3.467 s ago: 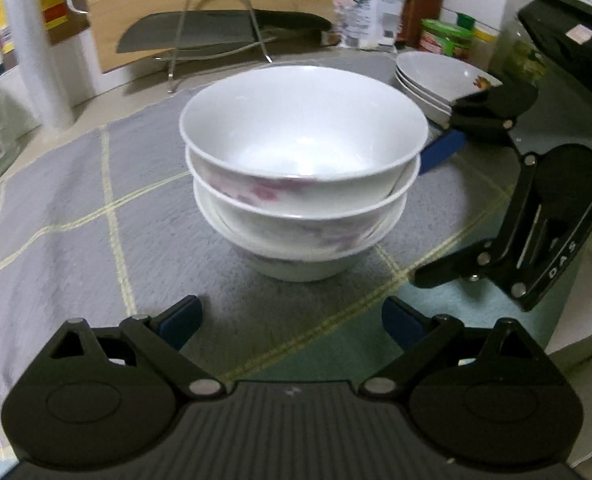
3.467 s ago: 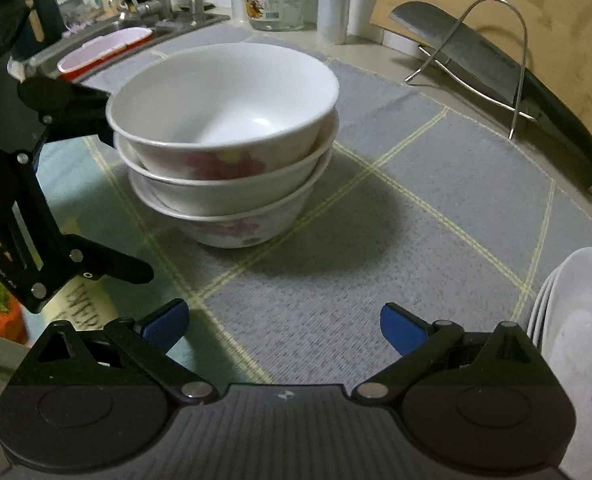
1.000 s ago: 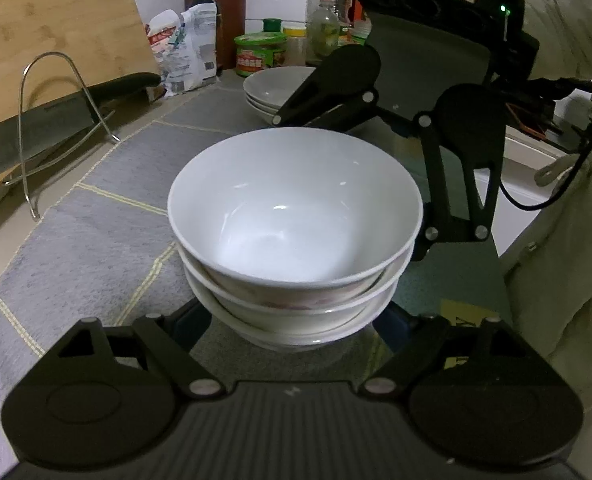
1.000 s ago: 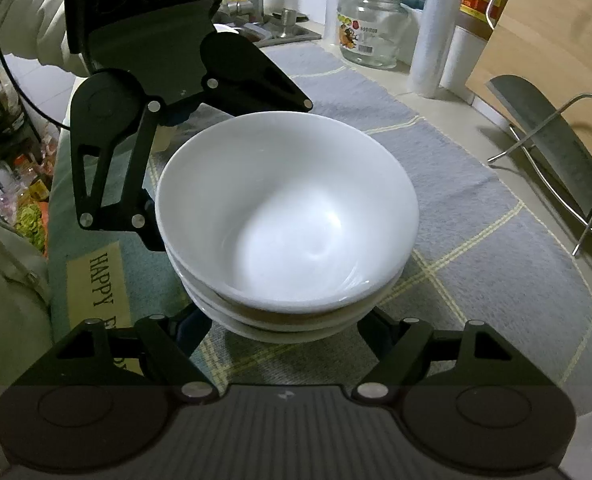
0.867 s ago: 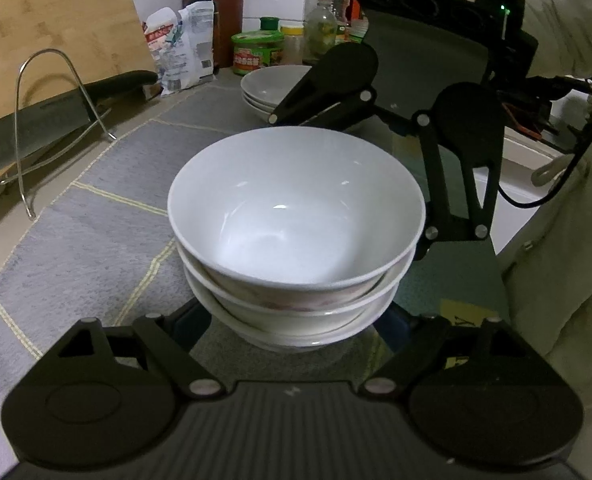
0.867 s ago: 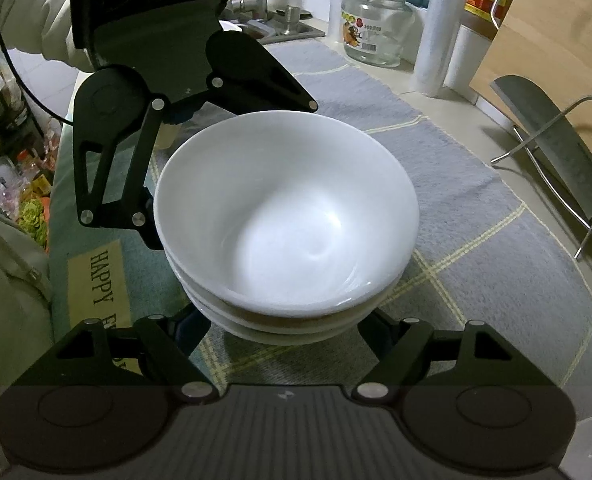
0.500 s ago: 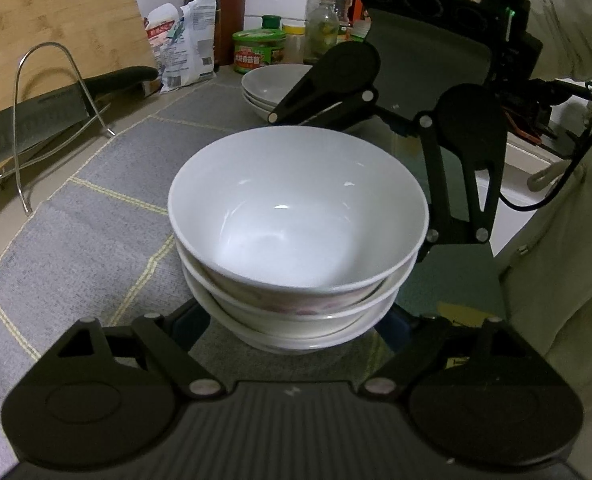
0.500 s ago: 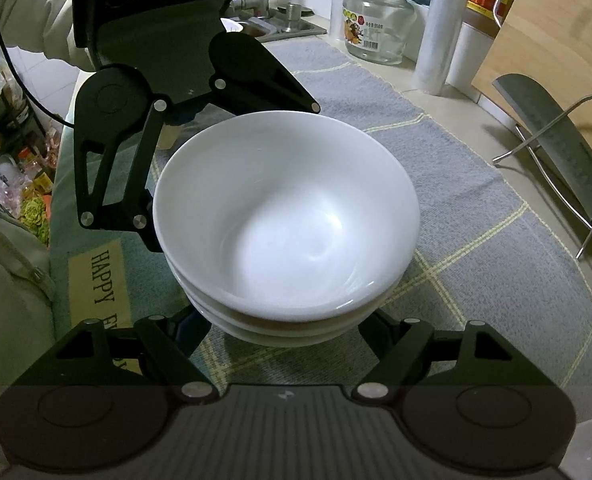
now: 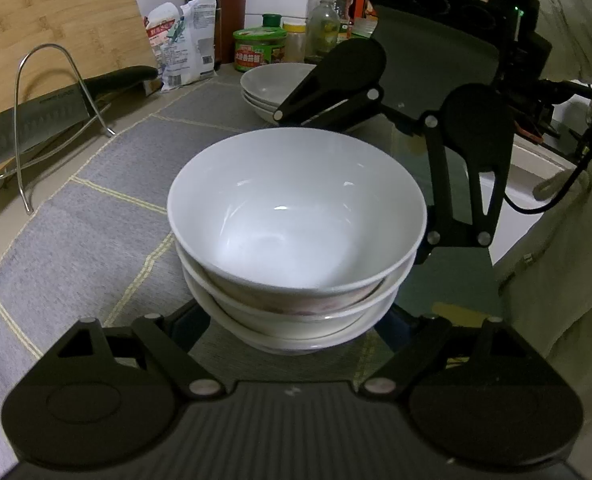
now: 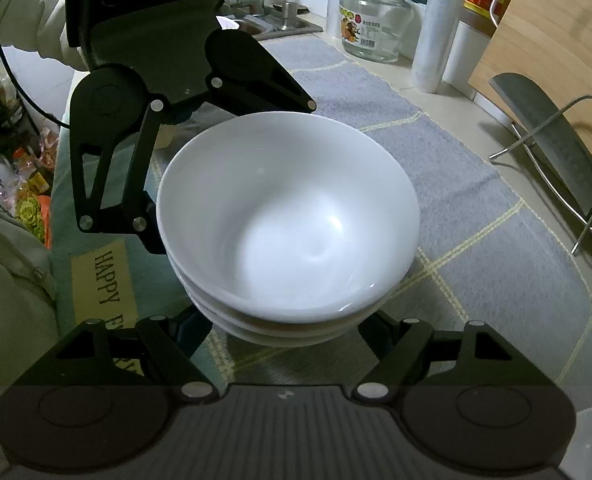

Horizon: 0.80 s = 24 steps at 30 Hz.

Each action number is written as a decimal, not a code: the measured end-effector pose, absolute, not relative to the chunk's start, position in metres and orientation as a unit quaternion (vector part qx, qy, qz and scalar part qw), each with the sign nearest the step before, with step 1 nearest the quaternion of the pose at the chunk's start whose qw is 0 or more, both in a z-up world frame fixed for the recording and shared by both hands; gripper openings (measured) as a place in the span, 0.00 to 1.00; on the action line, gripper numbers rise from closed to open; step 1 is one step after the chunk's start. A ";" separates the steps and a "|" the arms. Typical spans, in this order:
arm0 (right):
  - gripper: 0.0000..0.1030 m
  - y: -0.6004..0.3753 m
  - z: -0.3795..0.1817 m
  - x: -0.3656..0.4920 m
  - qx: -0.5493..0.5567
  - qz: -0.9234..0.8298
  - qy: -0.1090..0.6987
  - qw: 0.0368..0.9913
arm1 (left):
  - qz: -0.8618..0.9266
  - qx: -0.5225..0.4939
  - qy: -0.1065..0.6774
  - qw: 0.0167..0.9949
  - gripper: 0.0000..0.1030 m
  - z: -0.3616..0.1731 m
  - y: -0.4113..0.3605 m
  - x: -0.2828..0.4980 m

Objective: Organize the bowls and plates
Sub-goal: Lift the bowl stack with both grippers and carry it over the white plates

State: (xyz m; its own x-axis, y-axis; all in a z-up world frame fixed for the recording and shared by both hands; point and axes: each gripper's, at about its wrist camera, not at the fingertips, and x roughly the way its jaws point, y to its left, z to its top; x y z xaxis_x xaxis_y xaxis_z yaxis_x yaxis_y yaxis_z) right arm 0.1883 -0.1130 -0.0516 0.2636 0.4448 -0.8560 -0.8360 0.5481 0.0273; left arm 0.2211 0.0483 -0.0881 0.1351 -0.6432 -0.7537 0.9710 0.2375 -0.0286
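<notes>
Both sets of jaws are spread wide around the foot of the stack of bowls (image 9: 296,240), left gripper (image 9: 296,332) and right gripper (image 10: 284,332) facing each other from opposite sides (whether any pad actually touches, can't tell). The stack sits on the grey mat (image 9: 96,232) on the desk. Risk as I see it: uneven squeeze or lift and the loosely nested top bowl (image 10: 288,216) tips out.

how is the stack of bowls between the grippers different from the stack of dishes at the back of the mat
The stack of bowls is deep and steep-sided; the stack of dishes is shallow and wide. The bowls show a pinkish pattern outside; none shows on the dishes. Both grippers flank the bowls; the dishes sit untouched. Both are white stacks of about three.
</notes>
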 end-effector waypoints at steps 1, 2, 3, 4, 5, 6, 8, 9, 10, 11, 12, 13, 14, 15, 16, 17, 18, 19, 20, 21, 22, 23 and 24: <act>0.80 -0.113 -0.051 0.187 -0.222 0.420 0.439 0.763 | -0.566 0.246 0.333 0.713 0.85 -0.087 0.048 0.220; 0.80 -0.113 -0.050 0.186 -0.221 0.421 0.440 0.762 | -0.566 0.248 0.331 0.713 0.85 -0.086 0.048 0.218; 0.80 -0.113 -0.049 0.185 -0.221 0.421 0.440 0.762 | -0.565 0.249 0.330 0.714 0.85 -0.086 0.048 0.216; 0.80 -0.114 -0.048 0.184 -0.221 0.422 0.438 0.763 | -0.564 0.249 0.330 0.715 0.85 -0.085 0.048 0.215; 0.80 -0.114 -0.047 0.183 -0.223 0.423 0.435 0.763 | -0.561 0.250 0.331 0.716 0.85 -0.083 0.048 0.214; 0.80 -0.115 -0.046 0.181 -0.224 0.424 0.433 0.763 | -0.558 0.250 0.332 0.718 0.85 -0.082 0.047 0.212; 0.80 -0.116 -0.044 0.179 -0.225 0.430 0.429 0.762 | -0.553 0.253 0.333 0.721 0.85 -0.079 0.044 0.208; 0.80 -0.118 -0.043 0.178 -0.225 0.433 0.427 0.761 | -0.550 0.253 0.333 0.723 0.85 -0.077 0.043 0.206; 0.80 -0.120 -0.041 0.178 -0.225 0.435 0.425 0.761 | -0.547 0.254 0.333 0.725 0.85 -0.076 0.041 0.204; 0.80 -0.122 -0.040 0.177 -0.225 0.438 0.423 0.761 | -0.544 0.254 0.333 0.727 0.85 -0.074 0.039 0.202; 0.80 -0.124 -0.038 0.176 -0.225 0.441 0.421 0.760 | -0.540 0.253 0.334 0.730 0.85 -0.072 0.037 0.200; 0.80 -0.128 -0.036 0.175 -0.227 0.444 0.418 0.759 | -0.536 0.253 0.334 0.733 0.85 -0.070 0.034 0.198; 0.80 -0.130 -0.034 0.174 -0.229 0.447 0.416 0.758 | -0.532 0.253 0.334 0.736 0.85 -0.068 0.030 0.195; 0.80 -0.133 -0.032 0.174 -0.230 0.449 0.415 0.757 | -0.530 0.253 0.334 0.738 0.85 -0.067 0.027 0.193; 0.80 -0.136 -0.031 0.173 -0.232 0.452 0.414 0.756 | -0.527 0.252 0.334 0.740 0.85 -0.065 0.022 0.191; 0.80 -0.141 -0.028 0.172 -0.234 0.454 0.412 0.755 | -0.524 0.251 0.334 0.742 0.85 -0.063 0.017 0.189; 0.80 -0.145 -0.026 0.171 -0.237 0.456 0.410 0.754 | -0.522 0.250 0.334 0.744 0.85 -0.062 0.014 0.187; 0.80 -0.150 -0.025 0.170 -0.238 0.457 0.409 0.753 | -0.520 0.249 0.334 0.746 0.85 -0.061 0.009 0.185; 0.80 -0.155 -0.023 0.170 -0.240 0.459 0.408 0.752 | -0.518 0.248 0.333 0.748 0.85 -0.060 0.004 0.183; 0.80 -0.160 -0.021 0.169 -0.242 0.460 0.408 0.751 | -0.516 0.248 0.333 0.749 0.85 -0.059 -0.002 0.181; 0.80 -0.165 -0.019 0.169 -0.244 0.461 0.407 0.750 | -0.514 0.247 0.333 0.751 0.85 -0.058 -0.007 0.180; 0.80 -0.170 -0.018 0.169 -0.245 0.462 0.406 0.749 | -0.514 0.247 0.333 0.751 0.85 -0.057 -0.013 0.178; 0.80 -0.176 -0.016 0.169 -0.247 0.462 0.405 0.749 | -0.513 0.247 0.332 0.752 0.85 -0.056 -0.019 0.177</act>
State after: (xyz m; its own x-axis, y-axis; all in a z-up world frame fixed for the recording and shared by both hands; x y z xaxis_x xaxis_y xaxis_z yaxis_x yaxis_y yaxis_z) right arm 0.1686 -0.1755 -0.0165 0.2442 0.4925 -0.8354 -0.8925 0.4509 0.0049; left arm 0.1774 -0.0190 -0.0557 0.2518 -0.6078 -0.7531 0.9358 0.3513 0.0294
